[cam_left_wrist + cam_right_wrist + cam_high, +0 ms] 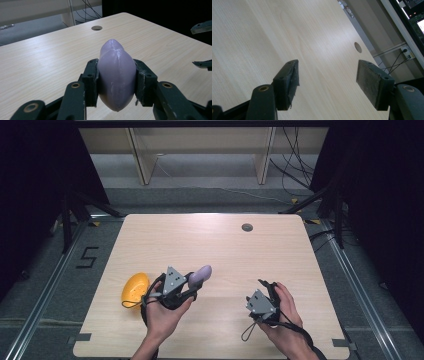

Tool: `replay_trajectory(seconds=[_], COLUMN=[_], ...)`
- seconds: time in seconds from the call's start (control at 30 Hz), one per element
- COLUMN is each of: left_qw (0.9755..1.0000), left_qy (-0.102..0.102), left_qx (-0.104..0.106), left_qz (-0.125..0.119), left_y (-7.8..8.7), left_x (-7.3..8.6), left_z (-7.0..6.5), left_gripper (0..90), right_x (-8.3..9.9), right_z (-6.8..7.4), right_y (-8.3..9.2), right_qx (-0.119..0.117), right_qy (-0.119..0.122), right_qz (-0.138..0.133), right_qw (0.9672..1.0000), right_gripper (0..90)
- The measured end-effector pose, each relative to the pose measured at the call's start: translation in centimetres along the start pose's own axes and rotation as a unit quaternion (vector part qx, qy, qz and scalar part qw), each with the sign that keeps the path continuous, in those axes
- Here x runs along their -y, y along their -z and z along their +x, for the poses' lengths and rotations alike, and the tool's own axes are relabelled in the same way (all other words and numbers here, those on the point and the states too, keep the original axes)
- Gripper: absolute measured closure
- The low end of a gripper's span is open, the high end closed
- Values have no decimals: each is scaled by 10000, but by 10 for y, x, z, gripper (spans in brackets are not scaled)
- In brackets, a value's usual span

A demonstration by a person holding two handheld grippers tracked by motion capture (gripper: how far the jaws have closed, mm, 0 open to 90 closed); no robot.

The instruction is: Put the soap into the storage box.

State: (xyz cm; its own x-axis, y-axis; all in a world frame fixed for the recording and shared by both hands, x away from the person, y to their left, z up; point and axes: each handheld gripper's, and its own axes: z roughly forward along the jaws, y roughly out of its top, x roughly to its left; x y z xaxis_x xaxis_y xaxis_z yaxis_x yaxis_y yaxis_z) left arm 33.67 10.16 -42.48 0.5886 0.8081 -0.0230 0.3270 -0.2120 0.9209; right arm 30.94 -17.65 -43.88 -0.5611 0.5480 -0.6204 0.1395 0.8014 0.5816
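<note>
Eggplant (116,75), purple, sits clamped in my left gripper (192,282), lifted above the counter (210,240) near its front-left edge, beside a yellow bowl (135,289). My right gripper (327,80) gapes, nothing between its pads.

Count: one purple egg-shaped object (201,274) at centre frame, one yellow bowl (135,289) at lower left. One wooden table (210,240) with one round cable hole (247,227), upper right of centre. Two handheld grippers: left gripper (192,285), right gripper (265,287).
</note>
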Motion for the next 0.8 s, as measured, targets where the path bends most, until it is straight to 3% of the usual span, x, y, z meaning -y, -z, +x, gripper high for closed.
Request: replay_trajectory(seconds=[0.37, 0.4, 0.8], left_qw=[9996, 9995, 9992], left_qy=[52, 53, 40], left_qx=[-262, -259, -350], left_qz=[-101, -146, -203], left_y=[10, 10, 17], left_x=[6, 6, 7], left_z=[6, 6, 9], left_gripper=[590, 590, 590], right_x=[0, 0, 0], right_z=[-1, 0, 0], right_y=[-1, -1, -1], right_qx=[8, -19, -13], right_qy=[39, -42, -56], right_qz=[-23, 4, 2], right_qw=[10000, 10000, 10000], right_gripper=[353, 353, 353])
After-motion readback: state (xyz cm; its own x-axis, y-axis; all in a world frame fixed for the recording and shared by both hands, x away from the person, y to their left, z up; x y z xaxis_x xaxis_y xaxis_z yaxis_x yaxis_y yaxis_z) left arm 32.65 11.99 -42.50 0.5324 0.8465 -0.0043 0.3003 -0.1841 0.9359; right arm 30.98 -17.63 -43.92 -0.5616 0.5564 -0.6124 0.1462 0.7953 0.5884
